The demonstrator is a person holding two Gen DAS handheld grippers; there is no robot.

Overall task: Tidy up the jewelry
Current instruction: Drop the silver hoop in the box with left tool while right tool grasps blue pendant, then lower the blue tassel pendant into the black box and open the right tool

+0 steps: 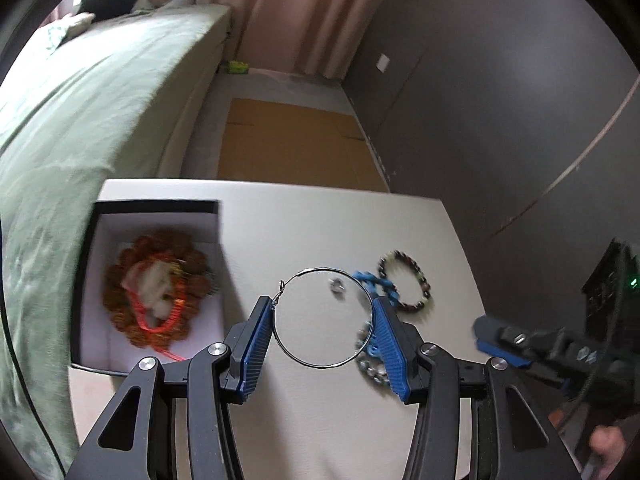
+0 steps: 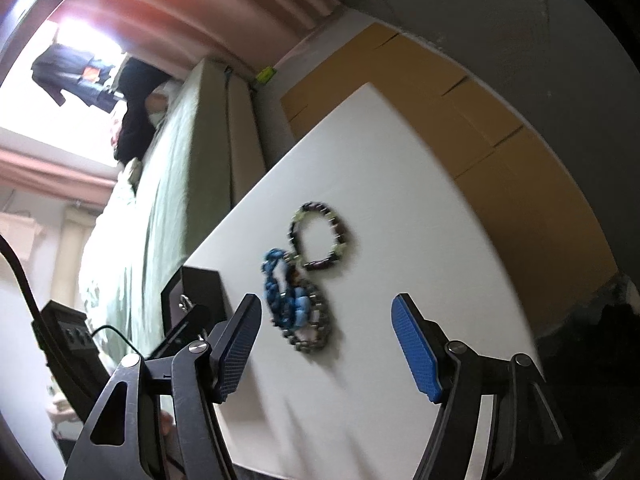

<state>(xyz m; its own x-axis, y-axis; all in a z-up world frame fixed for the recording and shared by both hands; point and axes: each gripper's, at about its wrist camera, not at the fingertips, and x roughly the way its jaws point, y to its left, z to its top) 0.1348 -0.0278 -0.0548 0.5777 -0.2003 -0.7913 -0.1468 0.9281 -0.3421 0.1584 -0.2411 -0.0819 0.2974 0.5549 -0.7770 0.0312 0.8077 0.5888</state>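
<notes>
My left gripper [image 1: 322,320] is shut on a large thin silver hoop earring [image 1: 325,317], held between its blue pads above the white table [image 1: 280,224]. To its left an open black box [image 1: 150,280] holds a brown bead bracelet with orange cord [image 1: 156,304]. On the table lie a small silver ring [image 1: 337,286], a blue chain bracelet [image 2: 282,292], a dark bead bracelet [image 2: 320,236] and a grey metal bracelet [image 2: 316,324]. My right gripper [image 2: 326,340] is open and empty, just short of the bracelets; it also shows in the left wrist view [image 1: 520,344].
A bed with a green cover [image 1: 92,100] runs along the table's left side. Flat cardboard [image 1: 292,140] lies on the floor beyond the table's far edge. A grey wall [image 1: 500,100] stands to the right. A black device with a cable [image 2: 64,332] sits beside the box.
</notes>
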